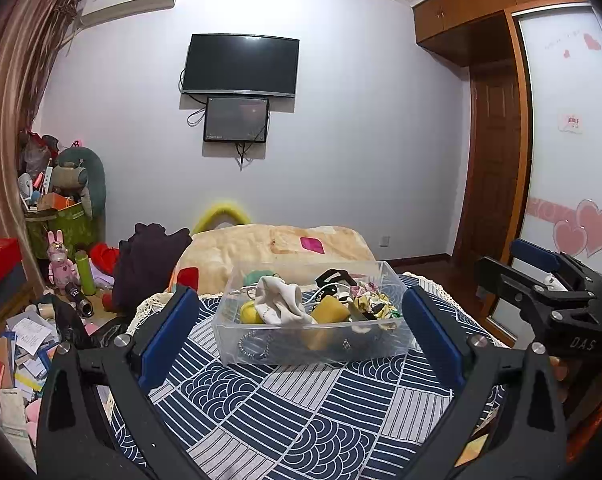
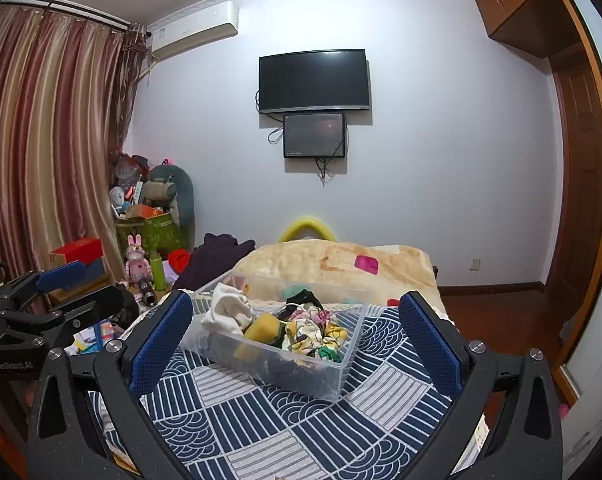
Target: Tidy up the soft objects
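One clear plastic bin (image 1: 313,344) stands on the patterned cloth (image 1: 285,412) just ahead of both tongs, holding one white sock (image 1: 279,300), two yellow sponges (image 1: 333,308) and one floral fabric bundle (image 2: 315,330). The left gripper (image 1: 301,336) and the right gripper (image 2: 297,340) are both spread wide with nothing between their pads. Behind the bin lies one beige blanket (image 1: 277,246), and nothing blocks the way to it.

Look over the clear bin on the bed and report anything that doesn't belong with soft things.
In the clear bin, a metal chain lies against the front wall and white cord loops among the white socks, yellow sponge and floral fabric. Neither is a soft item.
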The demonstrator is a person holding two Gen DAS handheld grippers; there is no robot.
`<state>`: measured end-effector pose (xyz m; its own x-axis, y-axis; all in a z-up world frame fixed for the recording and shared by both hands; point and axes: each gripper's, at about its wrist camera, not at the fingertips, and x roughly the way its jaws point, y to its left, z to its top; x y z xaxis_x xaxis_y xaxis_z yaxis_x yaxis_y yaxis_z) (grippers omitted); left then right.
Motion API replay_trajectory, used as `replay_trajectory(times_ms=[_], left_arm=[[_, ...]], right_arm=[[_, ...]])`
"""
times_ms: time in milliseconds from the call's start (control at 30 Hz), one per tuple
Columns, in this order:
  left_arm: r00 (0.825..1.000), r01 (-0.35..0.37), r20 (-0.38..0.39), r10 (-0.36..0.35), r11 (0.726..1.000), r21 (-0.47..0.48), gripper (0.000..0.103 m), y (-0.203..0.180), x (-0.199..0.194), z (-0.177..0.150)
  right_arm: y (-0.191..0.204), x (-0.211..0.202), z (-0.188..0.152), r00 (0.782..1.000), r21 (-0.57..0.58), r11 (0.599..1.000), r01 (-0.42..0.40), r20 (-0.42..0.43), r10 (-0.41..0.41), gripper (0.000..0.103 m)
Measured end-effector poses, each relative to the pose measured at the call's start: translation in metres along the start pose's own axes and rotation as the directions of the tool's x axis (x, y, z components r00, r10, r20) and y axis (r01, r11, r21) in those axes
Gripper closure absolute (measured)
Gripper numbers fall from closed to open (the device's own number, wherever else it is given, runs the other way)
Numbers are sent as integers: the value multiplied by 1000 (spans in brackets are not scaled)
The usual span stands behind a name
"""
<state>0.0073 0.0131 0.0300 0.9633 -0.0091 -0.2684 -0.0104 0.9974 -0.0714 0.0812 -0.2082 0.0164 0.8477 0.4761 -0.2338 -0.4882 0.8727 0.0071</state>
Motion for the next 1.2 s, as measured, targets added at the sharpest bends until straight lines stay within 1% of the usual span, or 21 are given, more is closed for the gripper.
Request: replay_trajectory(times_ms=[433, 1200], left_arm=[[1000, -2, 7, 1, 1000, 17, 0, -6, -2, -2], [1000, 4, 18, -4, 1000, 16, 0, -7, -5, -2]], right_arm=[[-2, 0, 0, 1000, 7, 1000, 5, -6, -5, 0], [-1, -2, -1, 1000, 4, 1000, 9, 0, -9, 0]])
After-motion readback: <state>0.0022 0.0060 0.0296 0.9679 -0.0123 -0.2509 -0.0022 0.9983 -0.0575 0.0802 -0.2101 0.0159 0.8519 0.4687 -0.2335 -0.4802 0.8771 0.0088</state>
